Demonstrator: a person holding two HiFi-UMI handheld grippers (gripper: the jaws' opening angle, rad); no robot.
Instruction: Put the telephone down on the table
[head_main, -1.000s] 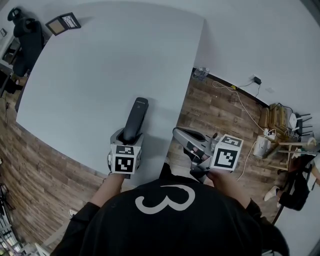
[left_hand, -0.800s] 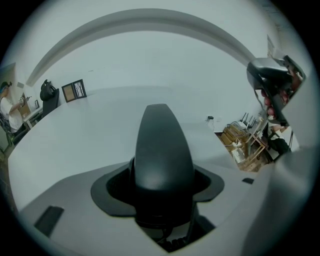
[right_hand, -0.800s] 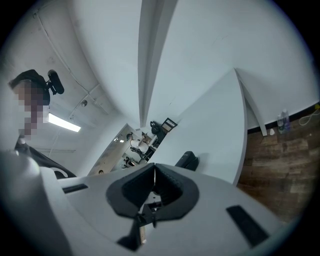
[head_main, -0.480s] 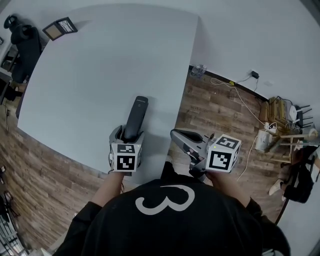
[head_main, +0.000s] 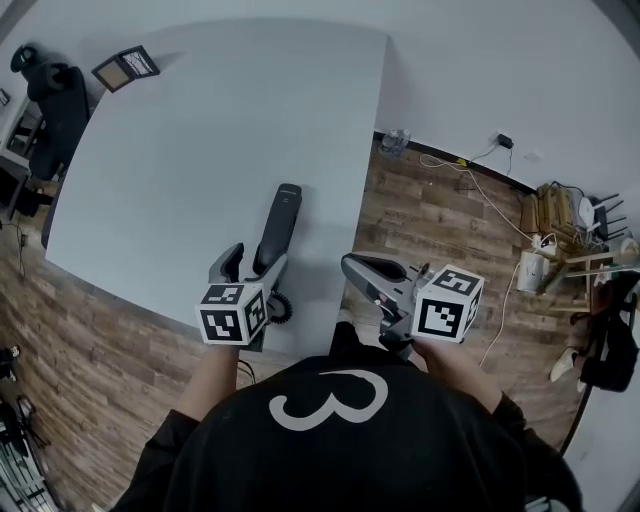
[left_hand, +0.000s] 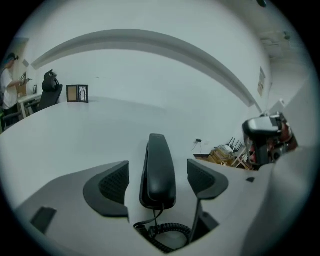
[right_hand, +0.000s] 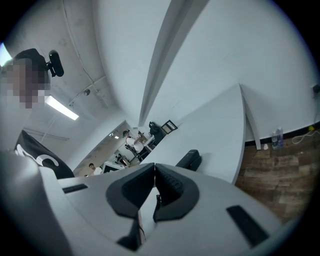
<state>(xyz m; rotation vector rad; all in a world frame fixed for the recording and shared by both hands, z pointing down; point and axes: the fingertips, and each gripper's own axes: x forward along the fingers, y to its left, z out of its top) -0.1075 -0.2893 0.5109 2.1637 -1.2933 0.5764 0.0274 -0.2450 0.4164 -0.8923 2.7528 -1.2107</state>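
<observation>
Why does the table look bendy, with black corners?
Left gripper view: the wide lens makes the table bulge and blacks out the corners; the telephone looks sharp. Right gripper view: same bending, plus a glaring ceiling light. Head view: table sides curve gently; soft light, faint shadows.

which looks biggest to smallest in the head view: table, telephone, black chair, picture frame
1. table
2. black chair
3. telephone
4. picture frame: close to the telephone in size and farther from the camera, so these last two ranks are unsure.

White table (head_main: 190, 140) bears telephone (head_main: 277, 230), small frame (head_main: 126, 68).
</observation>
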